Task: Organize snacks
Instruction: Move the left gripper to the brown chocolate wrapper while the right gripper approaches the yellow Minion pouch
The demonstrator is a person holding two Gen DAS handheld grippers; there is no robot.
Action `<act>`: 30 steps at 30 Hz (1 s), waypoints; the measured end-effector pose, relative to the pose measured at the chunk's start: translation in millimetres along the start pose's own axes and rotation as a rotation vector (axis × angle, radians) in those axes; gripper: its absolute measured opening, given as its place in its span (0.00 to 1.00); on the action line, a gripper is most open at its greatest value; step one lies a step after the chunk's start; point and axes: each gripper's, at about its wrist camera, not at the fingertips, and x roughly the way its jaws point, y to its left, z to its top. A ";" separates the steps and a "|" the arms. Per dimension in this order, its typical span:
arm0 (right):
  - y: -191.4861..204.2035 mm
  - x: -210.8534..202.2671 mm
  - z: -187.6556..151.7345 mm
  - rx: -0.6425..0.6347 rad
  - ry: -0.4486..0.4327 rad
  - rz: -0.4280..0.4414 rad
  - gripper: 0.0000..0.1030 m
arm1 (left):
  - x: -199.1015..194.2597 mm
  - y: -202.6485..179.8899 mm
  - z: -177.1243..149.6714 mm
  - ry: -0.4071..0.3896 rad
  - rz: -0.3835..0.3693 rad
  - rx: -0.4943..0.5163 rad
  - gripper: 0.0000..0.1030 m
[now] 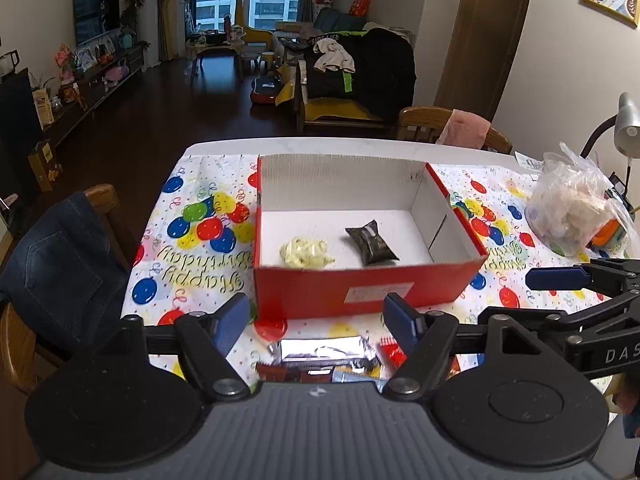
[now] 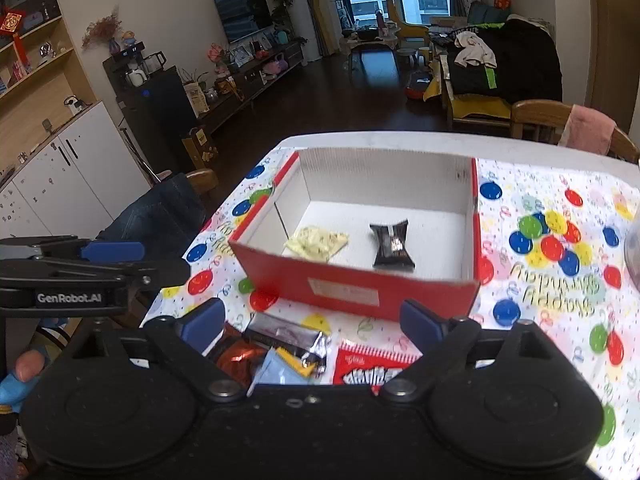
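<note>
A red cardboard box with a white inside stands on the balloon tablecloth. In it lie a pale yellow snack packet and a dark snack packet. In front of the box lie loose snacks: a silver wrapper, a red packet, a light blue packet and an orange foil one. My left gripper is open and empty above these snacks. My right gripper is open and empty above them too.
A clear plastic bag with food sits at the table's right, by a desk lamp. A chair with a denim jacket stands at the left edge. Another wooden chair stands behind the table.
</note>
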 end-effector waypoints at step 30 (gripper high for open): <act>-70.8 23.3 -132.0 0.283 0.149 -0.289 0.98 | 15.0 27.4 -123.8 0.164 0.025 -0.118 0.82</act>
